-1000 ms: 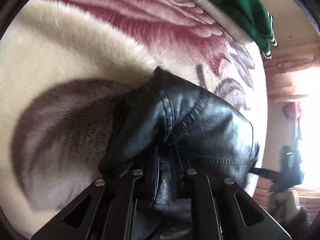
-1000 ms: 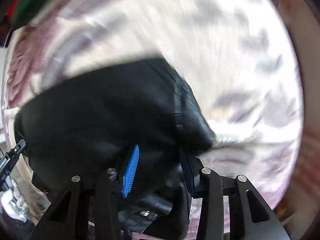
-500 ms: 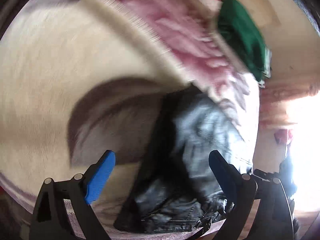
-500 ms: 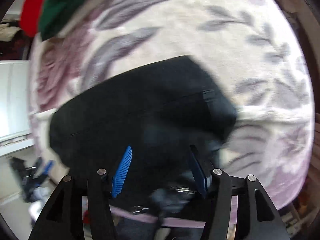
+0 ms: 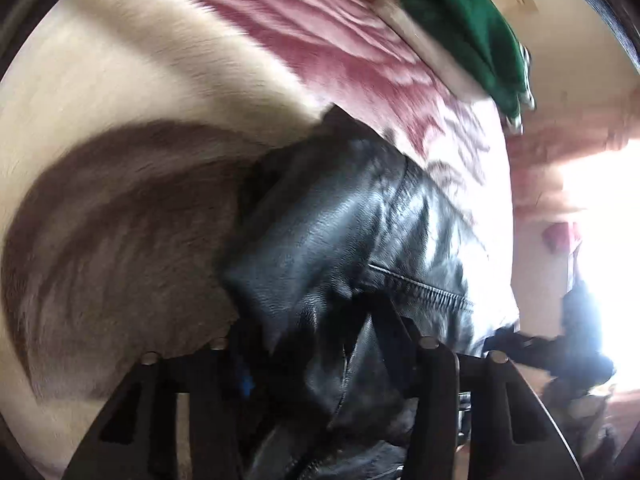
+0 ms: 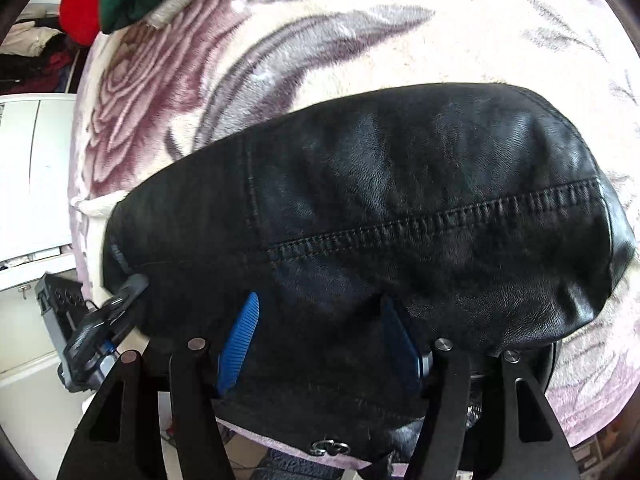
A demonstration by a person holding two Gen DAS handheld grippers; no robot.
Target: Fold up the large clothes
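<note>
A black leather jacket lies folded on a cream blanket with purple flowers. My left gripper is low on the jacket's near edge. Its jaws are closing, and a thick fold of leather fills the gap and touches both fingers. In the right wrist view the jacket shows its broad stitched back. My right gripper hovers over its near edge with jaws opening. Its blue pads stand clear of the leather below them. The left gripper's body shows at the jacket's left end.
A green garment and a red one are piled at the far edge of the blanket. White cabinets stand beyond the bed's left side. A bright window glares at the right.
My left gripper let go of the jacket, drew back with jaws wide, then came down again onto a thicker fold. My right gripper's jaws widened and it pulled back from the leather.
</note>
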